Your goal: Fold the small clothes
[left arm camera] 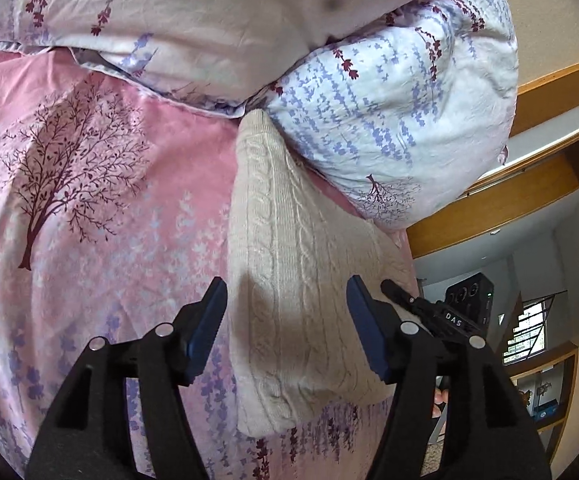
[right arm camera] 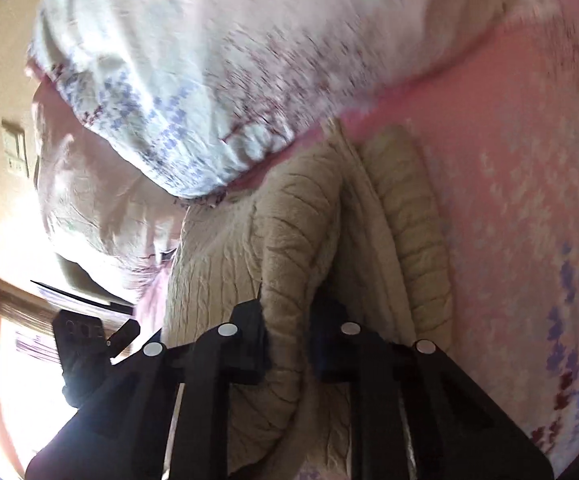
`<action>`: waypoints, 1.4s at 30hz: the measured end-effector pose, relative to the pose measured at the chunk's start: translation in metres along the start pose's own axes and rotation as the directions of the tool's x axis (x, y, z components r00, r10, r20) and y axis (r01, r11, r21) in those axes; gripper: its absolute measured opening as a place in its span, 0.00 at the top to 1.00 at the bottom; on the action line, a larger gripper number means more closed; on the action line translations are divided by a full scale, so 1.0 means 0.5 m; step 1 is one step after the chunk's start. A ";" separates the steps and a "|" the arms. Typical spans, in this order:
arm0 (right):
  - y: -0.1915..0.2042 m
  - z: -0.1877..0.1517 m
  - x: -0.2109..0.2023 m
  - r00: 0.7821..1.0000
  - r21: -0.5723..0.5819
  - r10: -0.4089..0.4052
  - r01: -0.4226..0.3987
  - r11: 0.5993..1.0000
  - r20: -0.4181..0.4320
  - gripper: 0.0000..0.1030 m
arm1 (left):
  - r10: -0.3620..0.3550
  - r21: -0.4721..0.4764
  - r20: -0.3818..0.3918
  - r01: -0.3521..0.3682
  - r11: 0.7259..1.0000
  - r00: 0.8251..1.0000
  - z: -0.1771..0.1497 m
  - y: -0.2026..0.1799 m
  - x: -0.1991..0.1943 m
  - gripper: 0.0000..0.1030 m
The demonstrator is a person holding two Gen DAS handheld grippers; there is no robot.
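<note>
A cream cable-knit sweater [left arm camera: 289,280] lies folded into a long strip on the pink floral bedsheet [left arm camera: 89,200], its far end tucked against a pillow. My left gripper [left arm camera: 285,312] hovers over its near part, open, jaws wide apart and empty. In the right wrist view my right gripper [right arm camera: 289,328] is shut on a bunched fold of the same sweater [right arm camera: 297,220], which is lifted off the sheet [right arm camera: 509,200]. The right gripper's body also shows at the right of the left view [left arm camera: 441,312].
Two lavender-print pillows [left arm camera: 389,120] lie at the far side of the bed, also in the right view [right arm camera: 169,100]. A wooden shelf unit [left arm camera: 529,168] stands past the bed's right edge. A wall switch [right arm camera: 15,148] and a bright window [right arm camera: 9,360] are at the left.
</note>
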State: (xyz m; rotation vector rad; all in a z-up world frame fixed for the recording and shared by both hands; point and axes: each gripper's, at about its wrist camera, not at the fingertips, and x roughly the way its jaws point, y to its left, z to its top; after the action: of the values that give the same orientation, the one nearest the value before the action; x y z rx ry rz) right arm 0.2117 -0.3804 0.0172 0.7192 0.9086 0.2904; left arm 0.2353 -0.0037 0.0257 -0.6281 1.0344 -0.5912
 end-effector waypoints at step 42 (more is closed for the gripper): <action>-0.039 -0.153 -0.209 0.980 -0.053 -0.073 0.084 0.995 0.187 0.61 | -0.022 0.257 -0.130 0.055 0.965 0.991 -0.152 -0.069 0.026 0.43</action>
State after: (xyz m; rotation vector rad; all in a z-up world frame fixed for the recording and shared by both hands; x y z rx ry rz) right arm 0.0870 -0.4151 0.0373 0.6417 0.7461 0.1768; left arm 0.1661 -0.0508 0.0145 -0.3830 1.0421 -0.7945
